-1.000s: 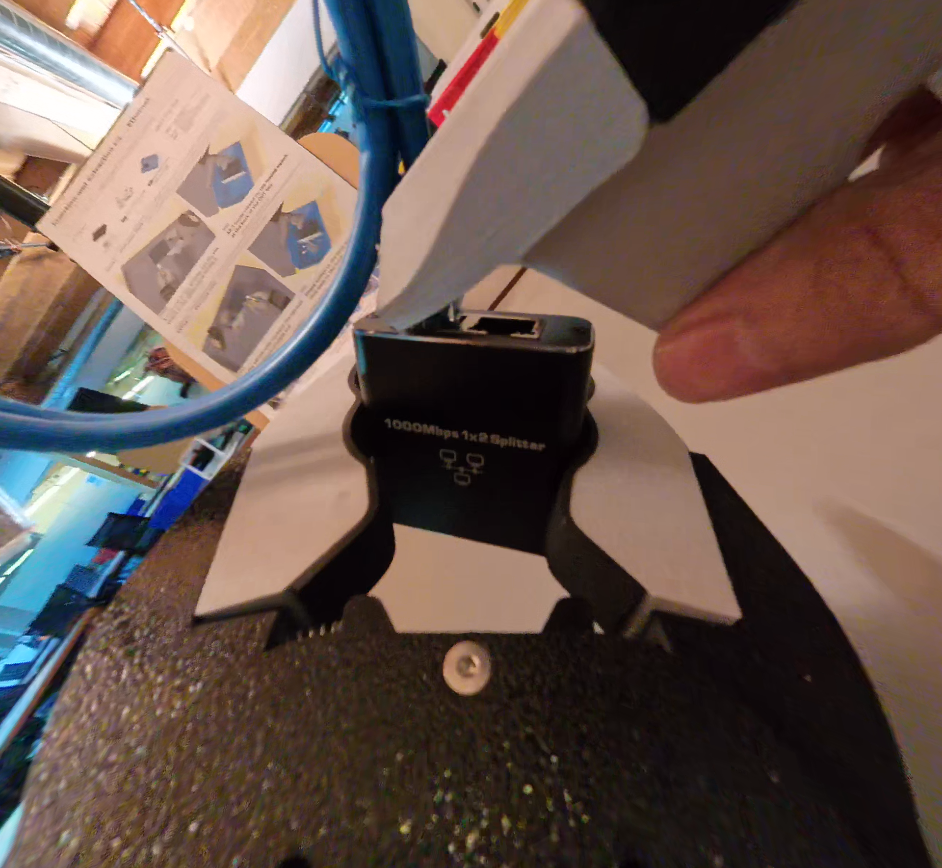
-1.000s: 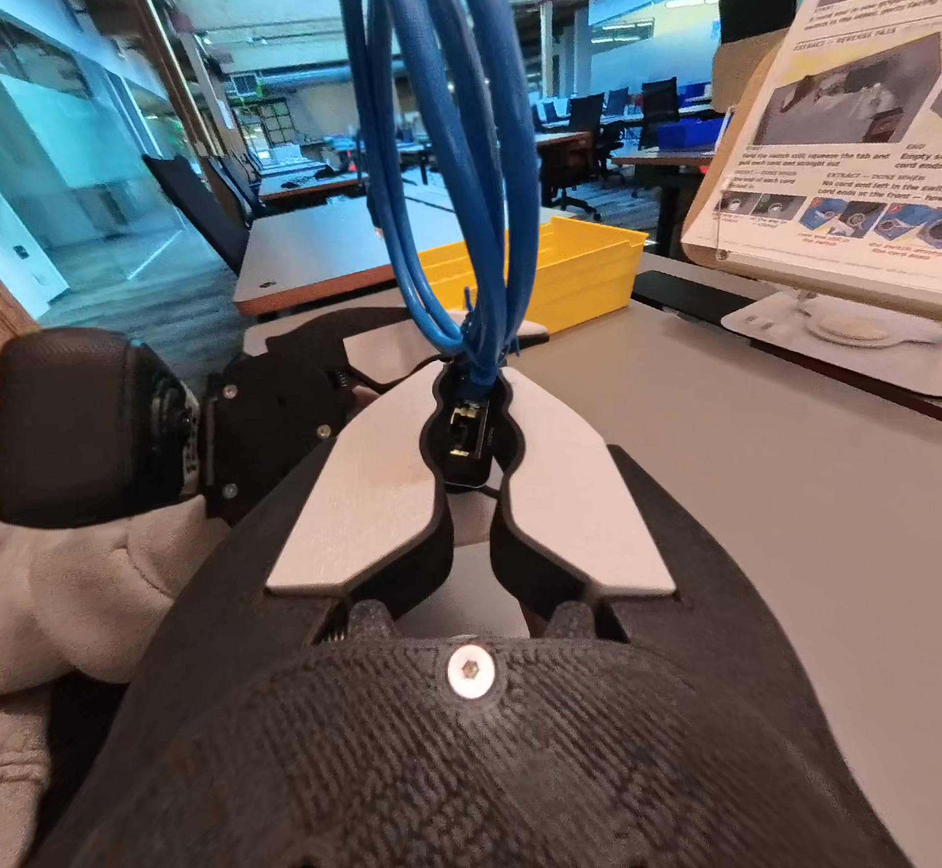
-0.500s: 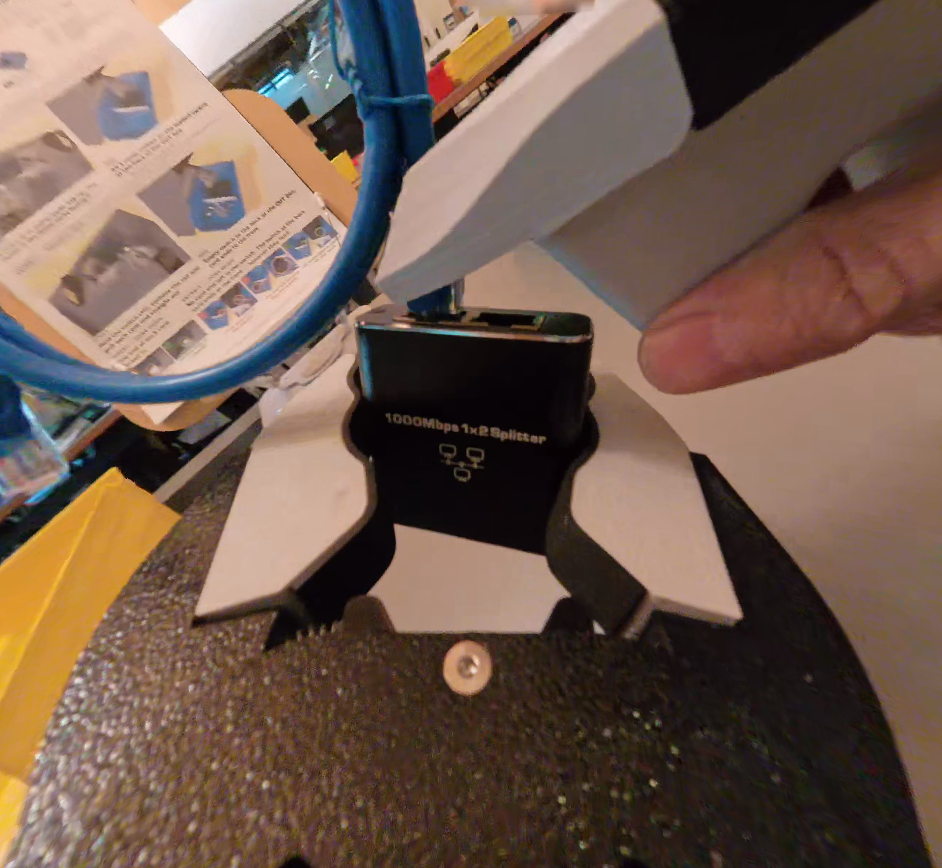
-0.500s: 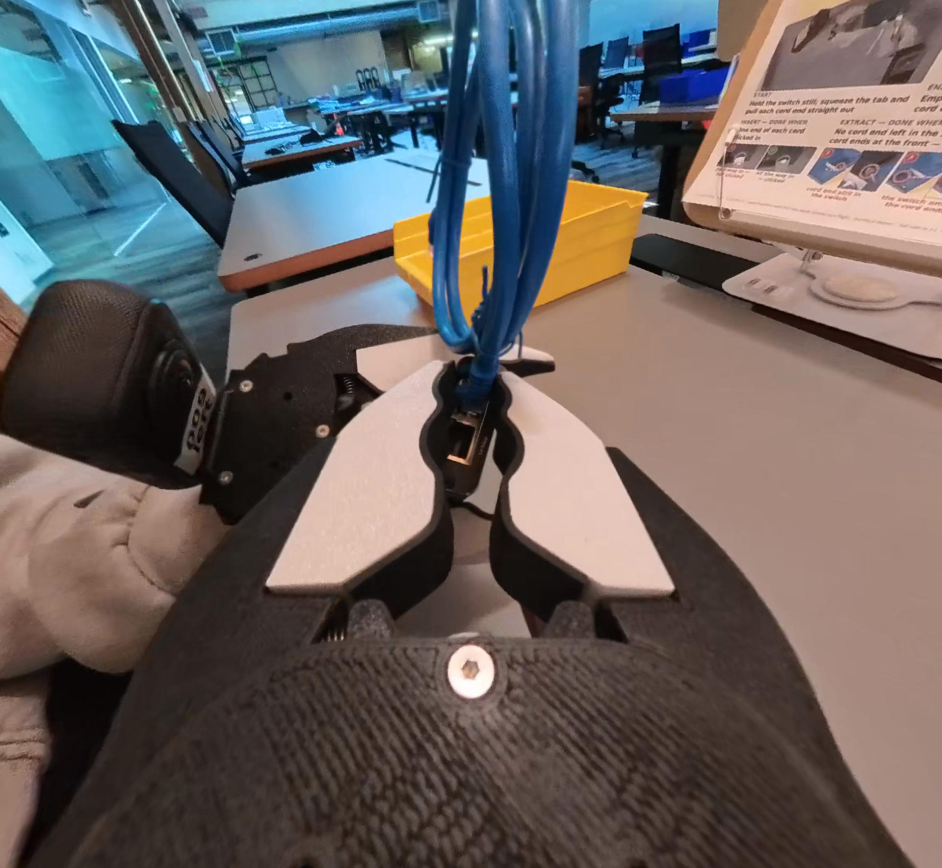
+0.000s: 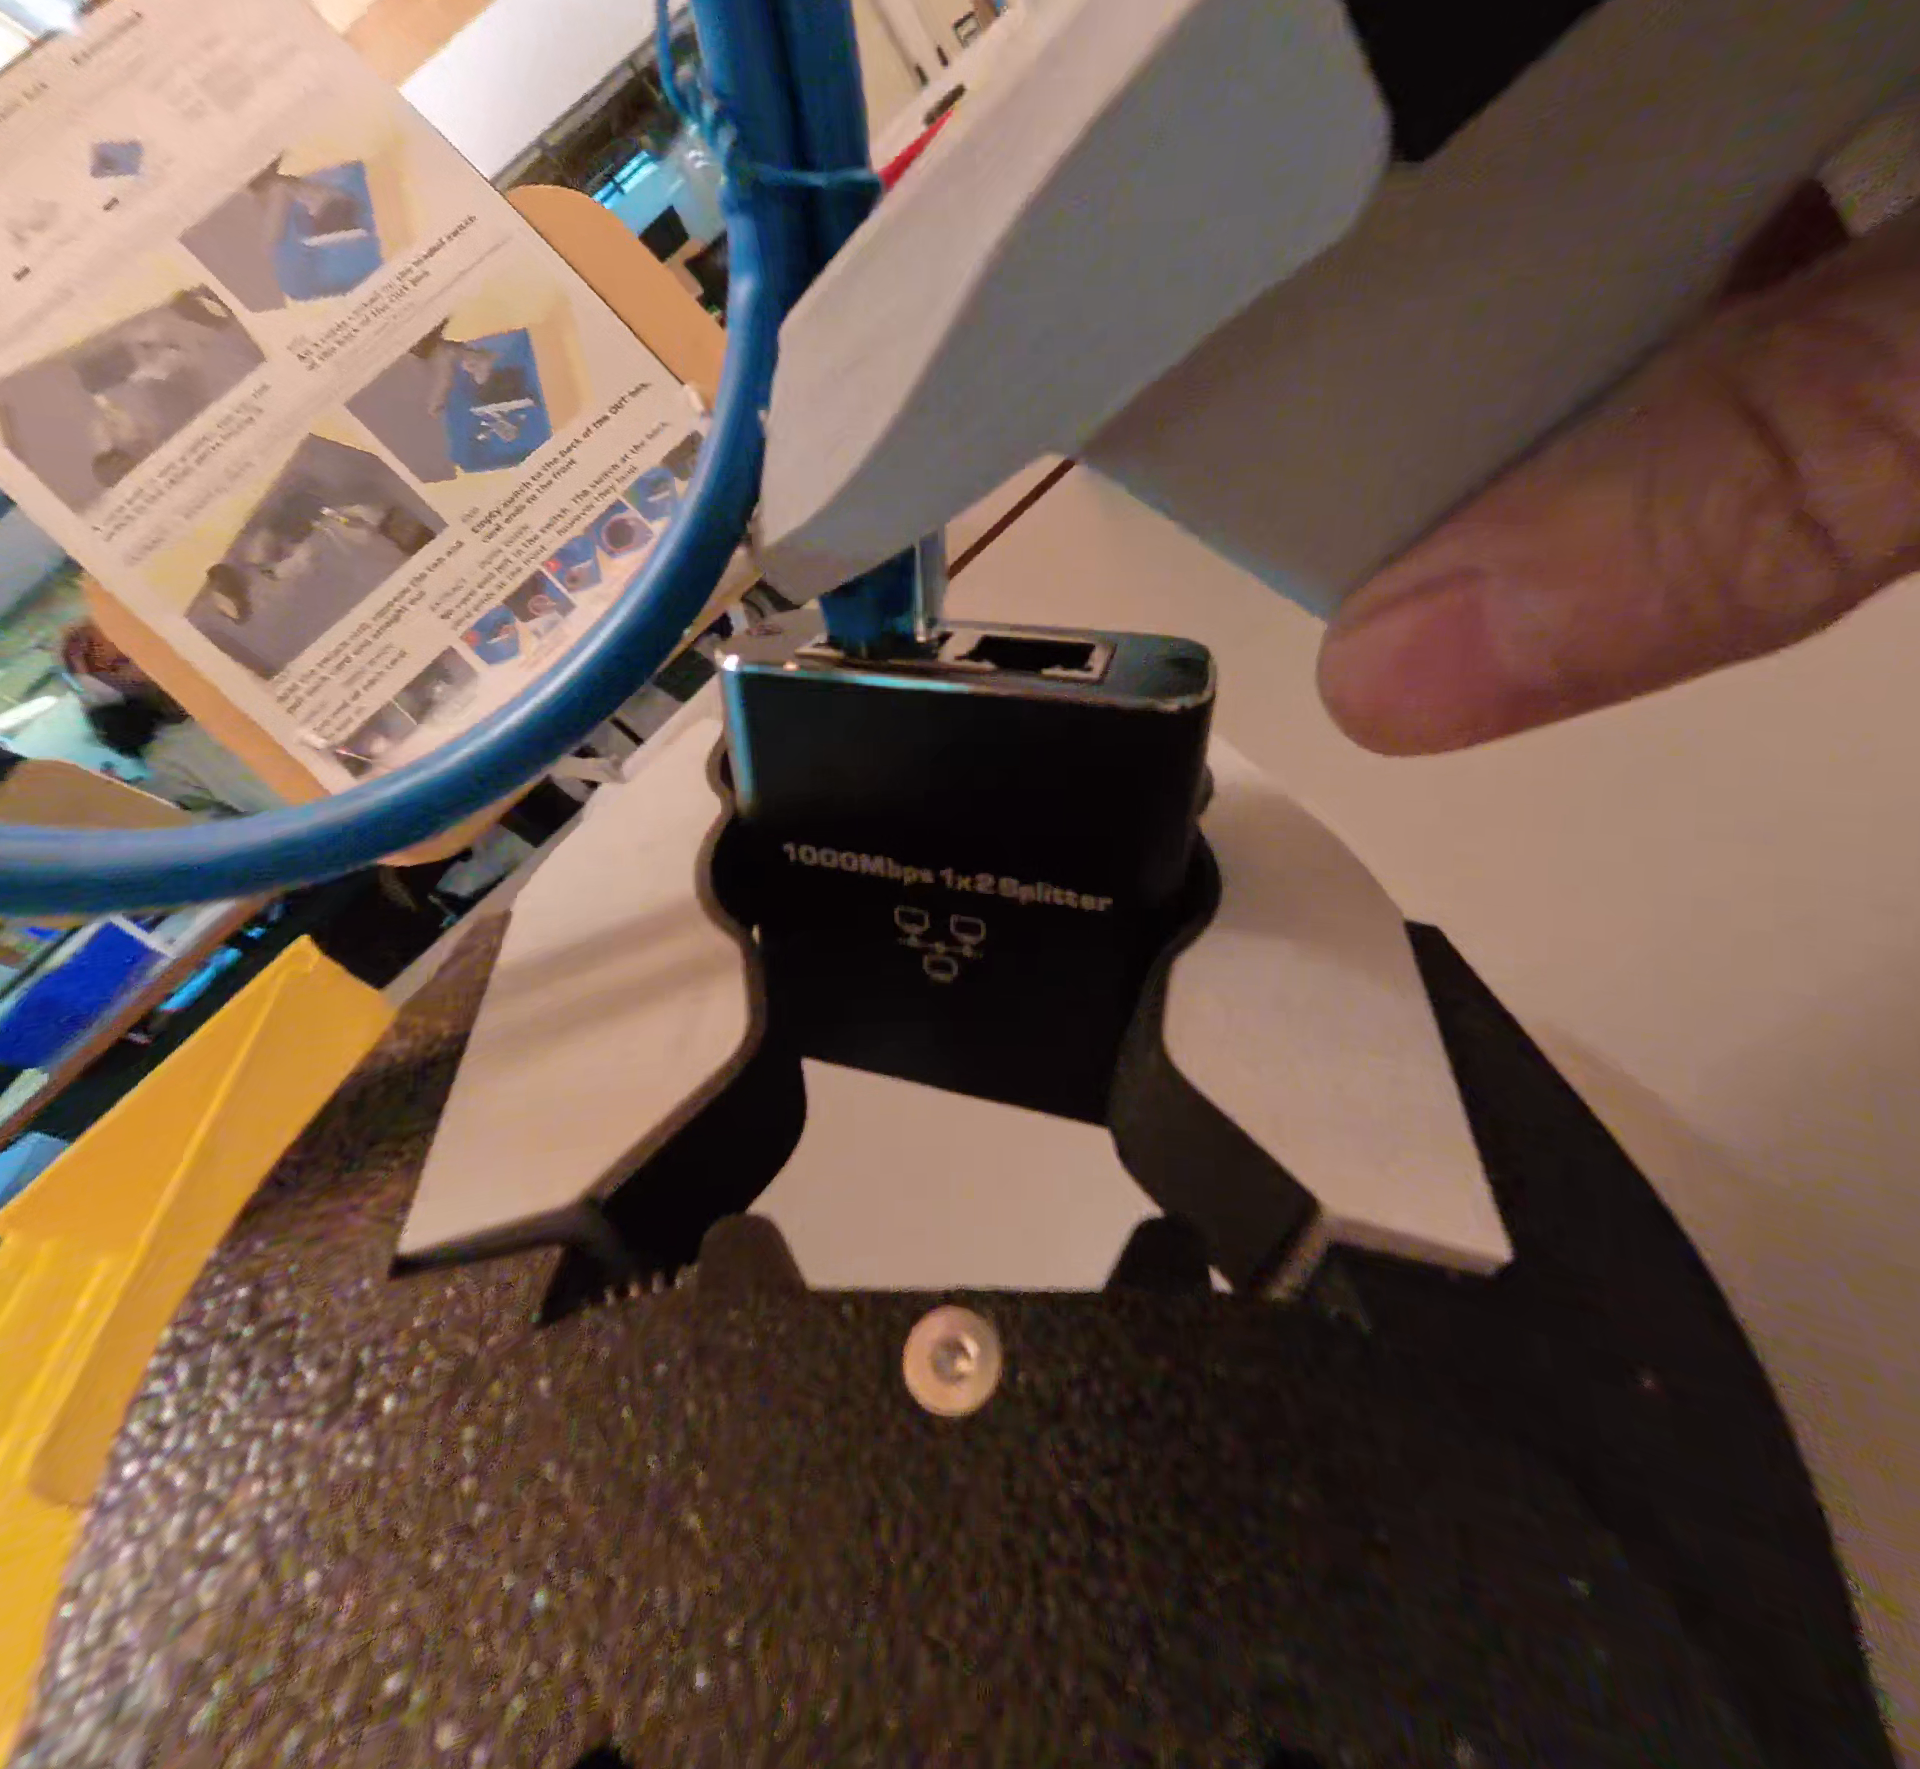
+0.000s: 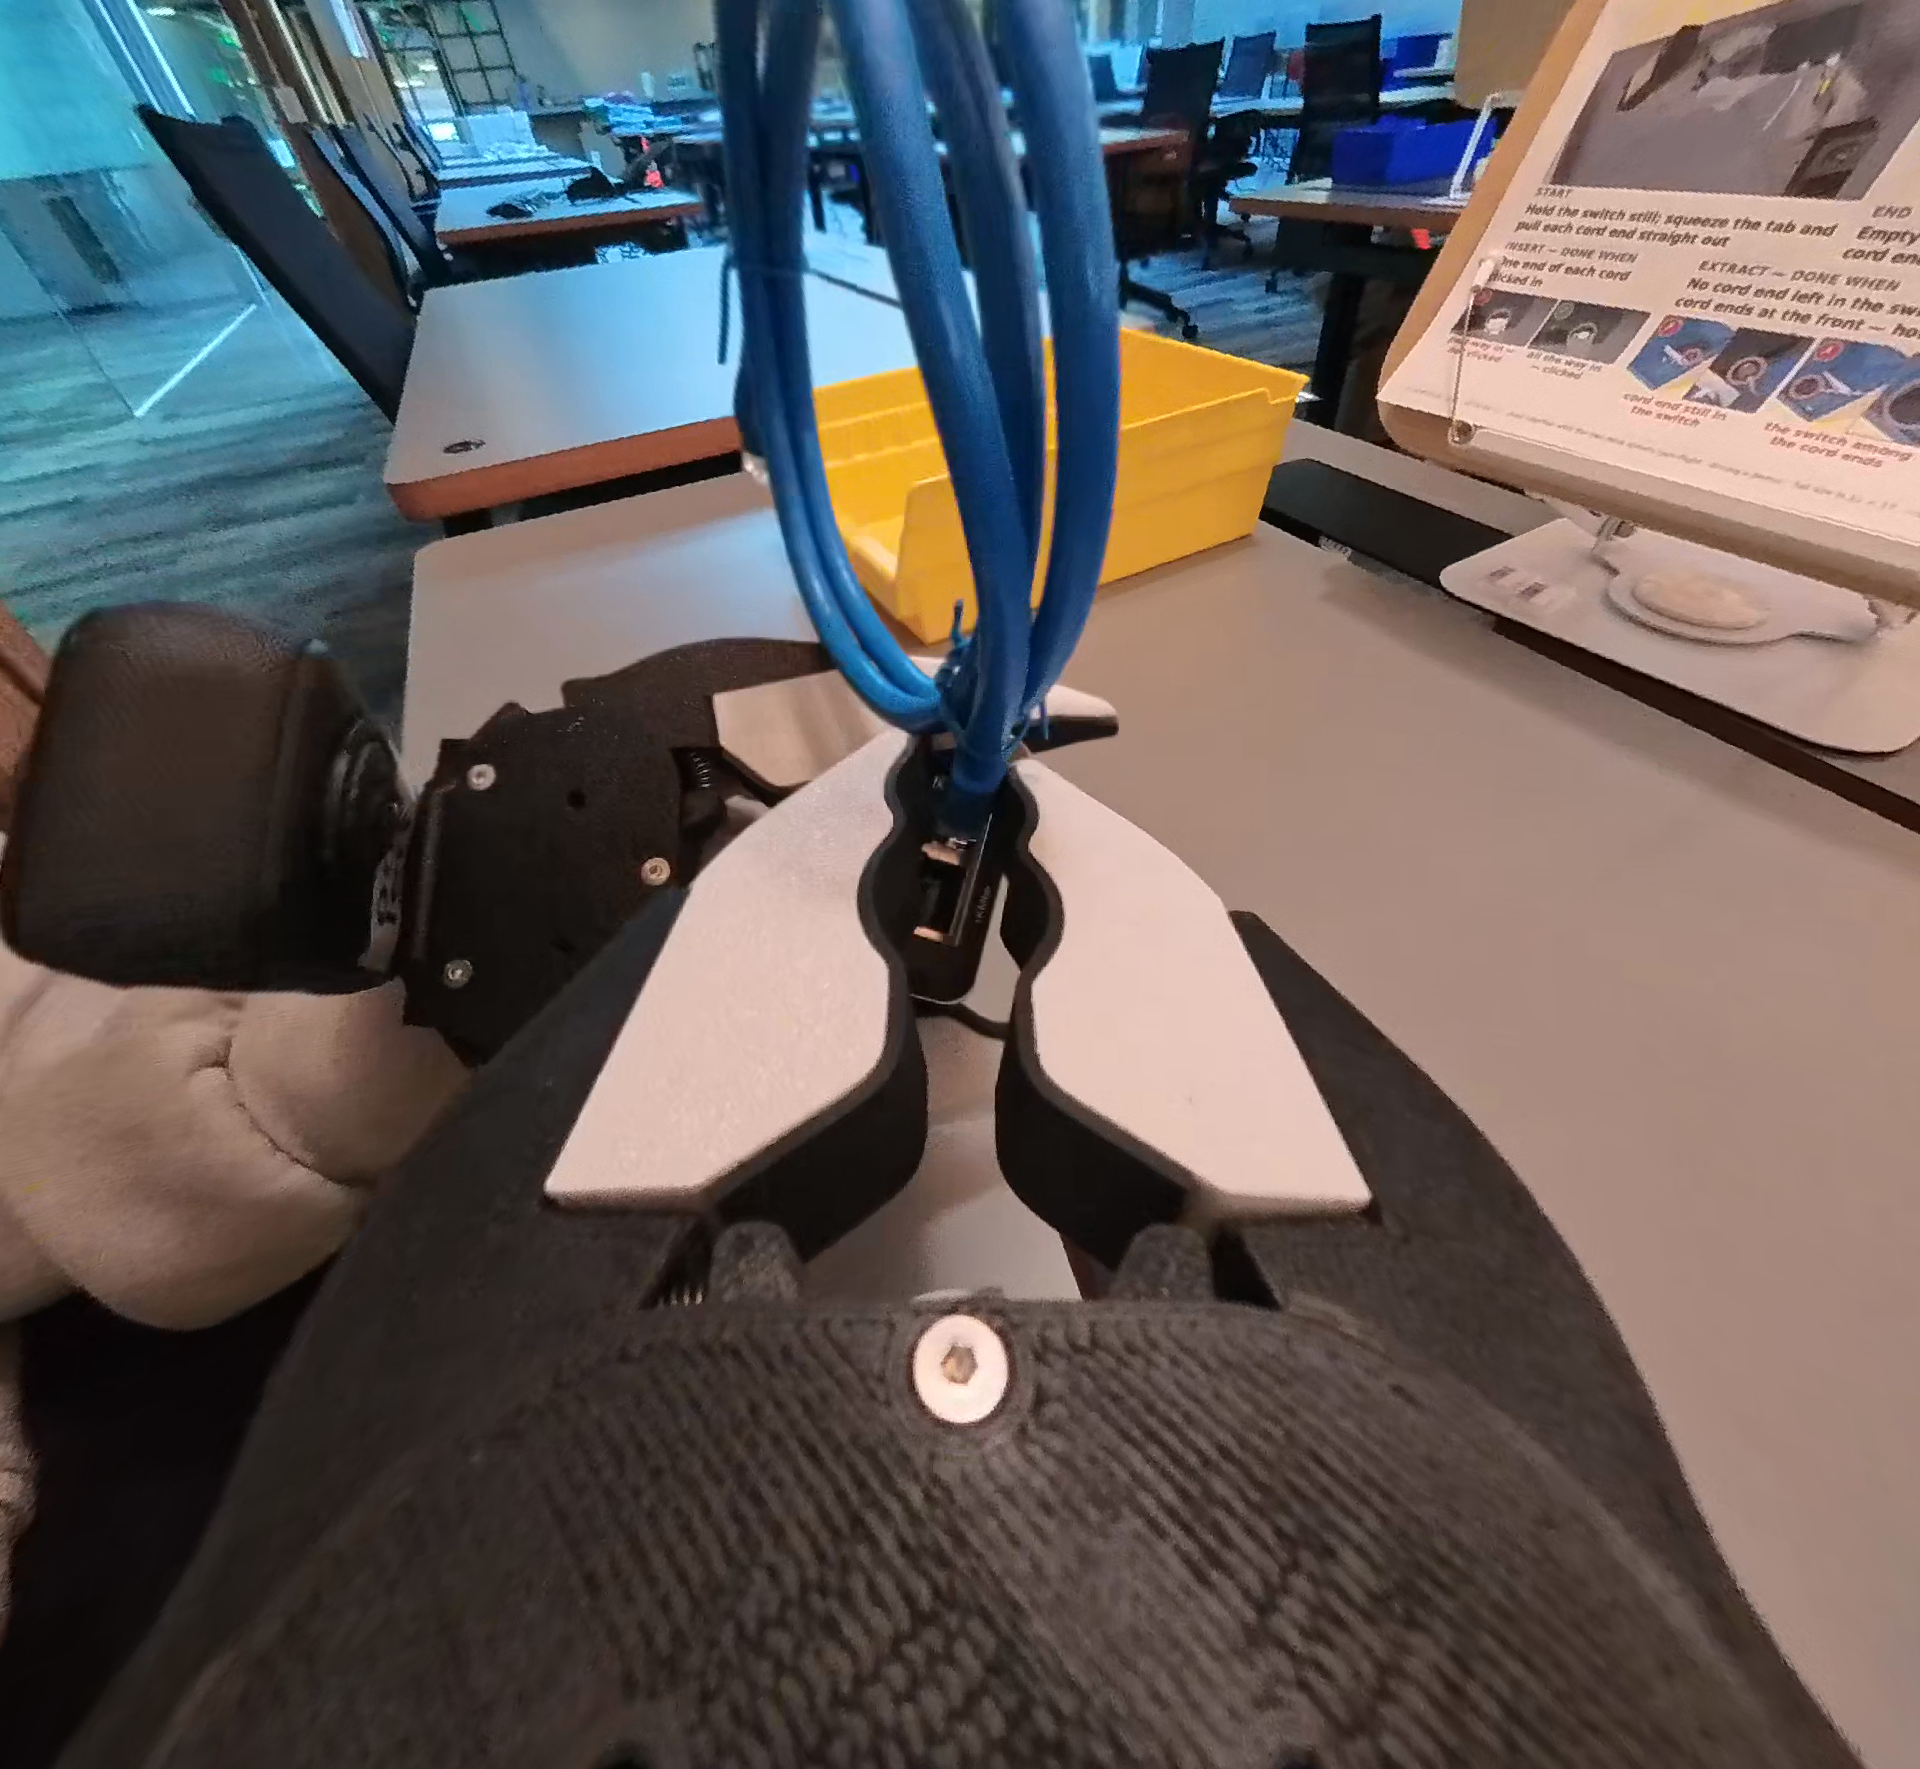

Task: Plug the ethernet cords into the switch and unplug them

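Note:
My left gripper is shut on a small black switch and holds it upright, ports up. A bundled blue ethernet cord hangs above it, and its plug sits in the left port. The right port is empty. My right gripper is shut on the cord's plug, just over the switch. One of its white fingers shows from above in the left wrist view, with a person's finger beside it. The left gripper shows at the left of the right wrist view.
A yellow bin stands on the grey table behind the grippers. An instruction sheet on a board stand is at the right; it also shows in the left wrist view. A padded sleeve is at the left. There is about 6 cm between the tips of the two grippers.
The plug has gone from the port's mouth into the switch's left port. The cord bundle has swung and both views have tilted a little. Both grippers stay shut.

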